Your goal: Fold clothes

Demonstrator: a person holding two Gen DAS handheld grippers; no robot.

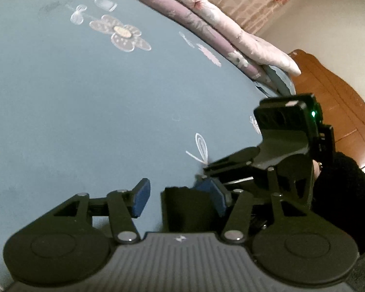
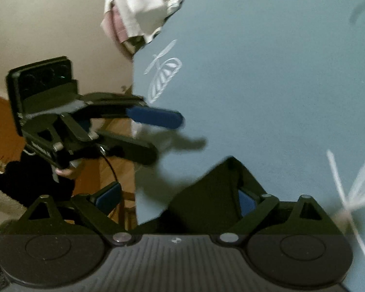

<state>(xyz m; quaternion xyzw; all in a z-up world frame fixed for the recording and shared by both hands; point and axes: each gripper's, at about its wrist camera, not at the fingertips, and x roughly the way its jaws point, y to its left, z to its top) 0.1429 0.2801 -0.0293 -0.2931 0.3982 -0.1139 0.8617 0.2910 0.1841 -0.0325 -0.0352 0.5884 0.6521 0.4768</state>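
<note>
black garment [image 2: 206, 194] on blue sheet [image 2: 255, 85], low between spread pads of right gripper [image 2: 177, 198]; left gripper [image 1: 180, 197] released, garment corner beside right pad.

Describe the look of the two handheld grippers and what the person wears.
Both the left gripper and the right gripper are matte black, with round hinge housings, silver pivot pins, a ribbed grey body and blue finger pads. A thin black cable runs beneath the left one. The sleeve is black and fuzzy.
</note>
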